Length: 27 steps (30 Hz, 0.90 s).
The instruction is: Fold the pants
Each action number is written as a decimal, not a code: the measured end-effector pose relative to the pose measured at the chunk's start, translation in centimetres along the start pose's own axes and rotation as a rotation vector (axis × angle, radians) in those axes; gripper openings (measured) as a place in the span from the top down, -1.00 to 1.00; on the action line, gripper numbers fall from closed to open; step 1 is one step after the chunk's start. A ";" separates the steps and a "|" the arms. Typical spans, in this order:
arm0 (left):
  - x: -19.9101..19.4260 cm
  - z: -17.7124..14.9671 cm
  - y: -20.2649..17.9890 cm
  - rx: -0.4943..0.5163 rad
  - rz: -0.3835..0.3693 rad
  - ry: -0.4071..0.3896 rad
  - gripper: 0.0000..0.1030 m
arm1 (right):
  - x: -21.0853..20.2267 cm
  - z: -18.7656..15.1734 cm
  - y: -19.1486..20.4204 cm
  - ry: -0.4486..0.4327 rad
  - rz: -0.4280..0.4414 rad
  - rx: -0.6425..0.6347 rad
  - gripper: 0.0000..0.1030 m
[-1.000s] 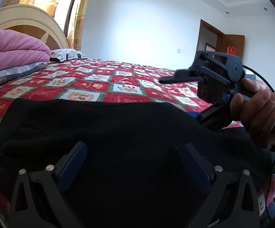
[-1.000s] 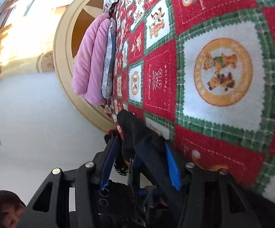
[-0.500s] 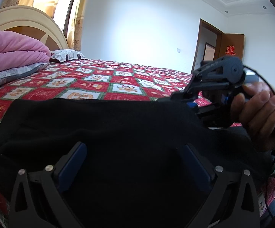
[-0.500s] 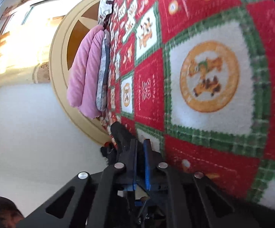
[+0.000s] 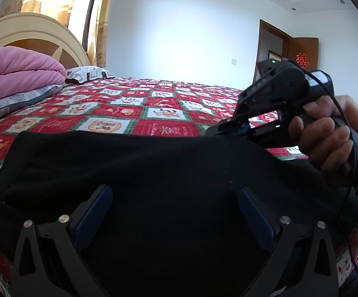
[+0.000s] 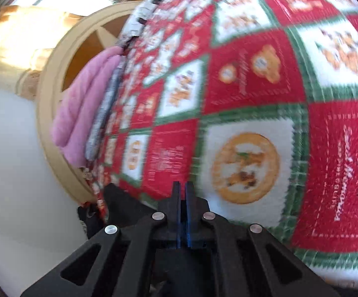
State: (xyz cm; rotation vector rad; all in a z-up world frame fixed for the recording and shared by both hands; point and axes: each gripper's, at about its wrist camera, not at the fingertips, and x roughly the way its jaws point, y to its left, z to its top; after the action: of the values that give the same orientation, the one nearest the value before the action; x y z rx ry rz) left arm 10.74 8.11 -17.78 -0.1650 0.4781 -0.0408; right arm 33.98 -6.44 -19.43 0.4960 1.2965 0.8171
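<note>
The black pants lie spread across the near part of the bed. My left gripper is open, its blue pads wide apart over the black cloth, holding nothing. My right gripper is at the pants' far right edge, held by a hand. In the right wrist view its jaws are shut on a fold of the black pants, which trails off to the left and lifts from the bedspread. The view is blurred by motion.
A red, green and white patchwork bedspread covers the bed. Folded pink and grey quilts and a pillow lie by the headboard. An open door stands at the far right.
My right gripper closed from open onto the far edge of the pants and has swung upward and tilted. My left gripper stayed open and still.
</note>
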 end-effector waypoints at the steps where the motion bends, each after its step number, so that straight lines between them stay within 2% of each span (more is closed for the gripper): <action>1: -0.1 0.0 0.1 -0.003 -0.003 -0.002 -1.00 | -0.3 -0.1 0.0 -0.013 0.012 0.003 0.96; 5: 0.0 0.0 0.0 0.000 0.000 -0.003 -1.00 | -3.1 -1.0 3.3 -0.078 0.050 -0.111 0.96; 7: 0.0 0.0 0.0 -0.001 -0.001 -0.003 -1.00 | -3.4 -1.2 4.6 -0.087 0.026 -0.167 0.96; 9: 0.0 0.0 -0.1 0.001 0.000 -0.002 -1.00 | -2.6 -1.1 4.4 -0.080 -0.032 -0.171 0.96; 11: 0.1 0.0 -0.2 0.006 0.003 0.000 -1.00 | -1.0 -0.7 2.6 -0.059 -0.141 -0.169 0.96; 13: 0.1 -0.1 -0.2 0.011 0.009 0.003 -1.00 | 0.1 -0.6 1.2 -0.037 -0.147 -0.172 1.00; 15: 0.1 -0.1 -0.2 0.012 0.011 0.002 -1.00 | -0.4 -0.5 1.1 -0.070 -0.143 -0.182 0.97; 17: 0.1 -0.1 -0.2 0.012 0.011 0.002 -1.00 | -1.5 -0.6 1.4 -0.099 -0.172 -0.193 0.88; 19: 0.0 -0.1 -0.2 0.010 0.009 0.001 -1.00 | -2.7 -0.5 1.8 -0.143 -0.253 -0.217 0.25; 20: 0.0 -0.1 -0.2 0.009 0.008 0.002 -1.00 | -4.0 -0.8 2.0 -0.175 -0.280 -0.228 0.18; 22: 0.0 -0.1 -0.2 0.008 0.008 0.001 -1.00 | -5.9 -1.4 2.3 -0.209 -0.266 -0.229 0.17; 24: 0.0 -0.1 -0.2 0.004 0.006 0.000 -1.00 | -7.9 -3.1 3.3 -0.222 -0.199 -0.247 0.17; 27: -0.1 -0.1 -0.2 0.005 0.009 0.001 -1.00 | -8.2 -6.3 4.4 -0.179 -0.119 -0.296 0.17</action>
State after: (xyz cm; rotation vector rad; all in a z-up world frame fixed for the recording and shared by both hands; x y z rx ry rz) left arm 10.63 7.89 -17.80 -0.1578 0.4800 -0.0336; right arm 26.32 -10.68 -12.36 0.2474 1.0097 0.8283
